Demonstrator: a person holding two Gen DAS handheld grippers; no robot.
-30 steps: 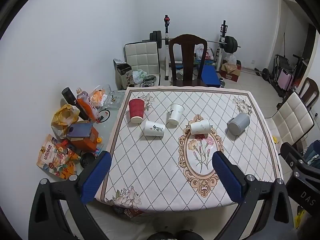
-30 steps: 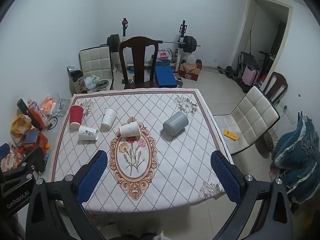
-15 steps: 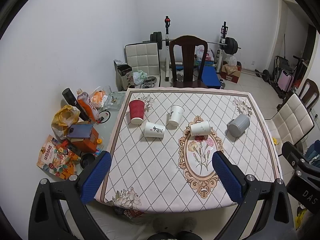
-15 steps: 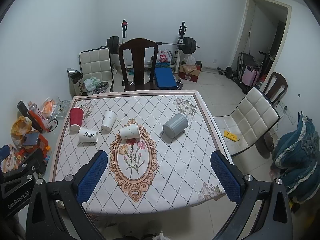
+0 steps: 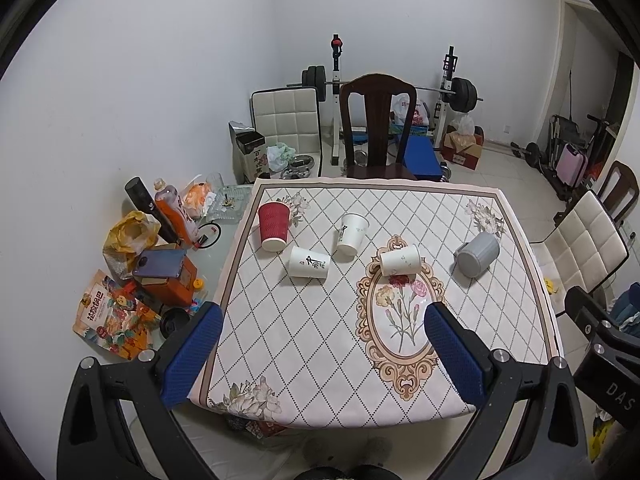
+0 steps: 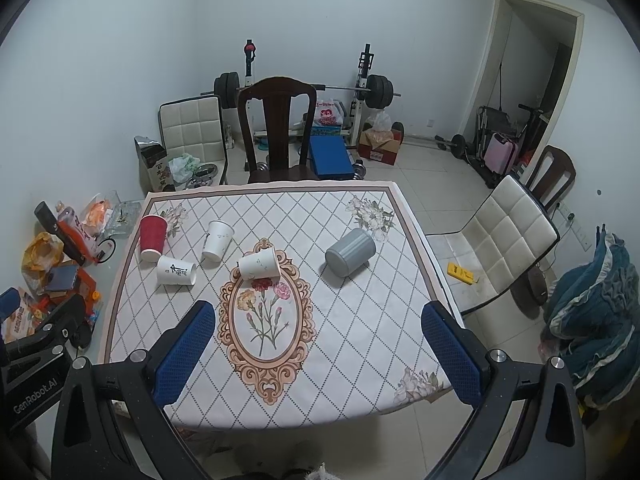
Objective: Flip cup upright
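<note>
**Ana:** Left wrist view, high over the table [image 5: 360, 380], and the left gripper [image 5: 320, 354] has its blue fingers spread wide with nothing between them.

**Ben:** Same story on the right wrist view: the right gripper [image 6: 318, 354] gapes wide and carries nothing. Where are the cups?

**Ana:** Five of them lie on their sides on the patterned cloth, well ahead of both tools. Red cup [image 5: 273, 226] sits at the far left, and a printed white cup [image 5: 309, 262] lies just beside it.

**Ben:** Another white cup [image 6: 217, 240] lies behind that one. A speckled white cup [image 6: 259, 265] rests on the top edge of the flower medallion [image 6: 266, 312], and the grey cup [image 6: 350, 252] lies apart on the right.
</note>
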